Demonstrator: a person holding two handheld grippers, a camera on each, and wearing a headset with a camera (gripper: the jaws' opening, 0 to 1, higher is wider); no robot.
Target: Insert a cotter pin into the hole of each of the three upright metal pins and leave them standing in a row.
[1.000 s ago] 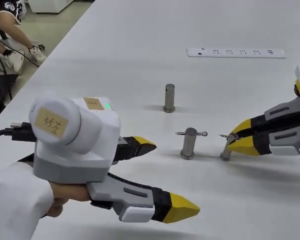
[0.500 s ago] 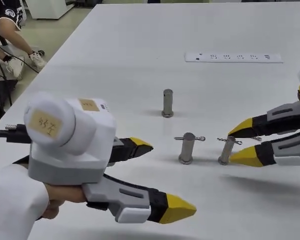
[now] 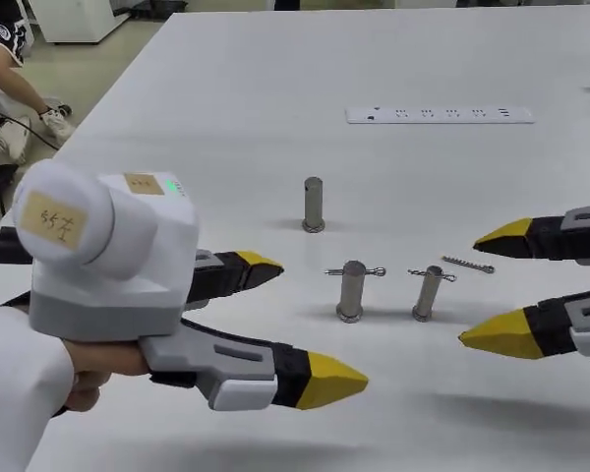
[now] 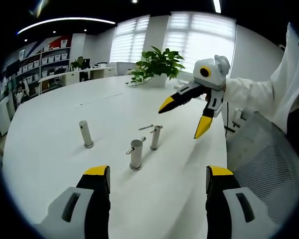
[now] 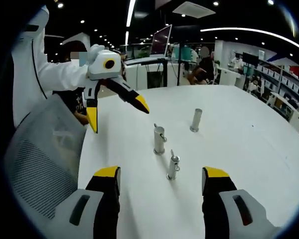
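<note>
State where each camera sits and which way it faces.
Head view: on the headset, looking forward and down at three metal pins; left claw, right claw and a white sleeve show.
Left gripper view: on the left claw, looking along its open jaws at the pins.
Right gripper view: on the right claw, likewise, from the opposite side.
The gripper views share the pins and see each other's claw.

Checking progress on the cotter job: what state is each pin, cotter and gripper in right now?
Far pin: upright, nothing through it.
Middle pin: upright, cotter through it.
Right pin: standing, second cotter through it.
Loose cotter: lying on the table.
Left gripper: jaws open, empty.
Right gripper: jaws open, empty.
</note>
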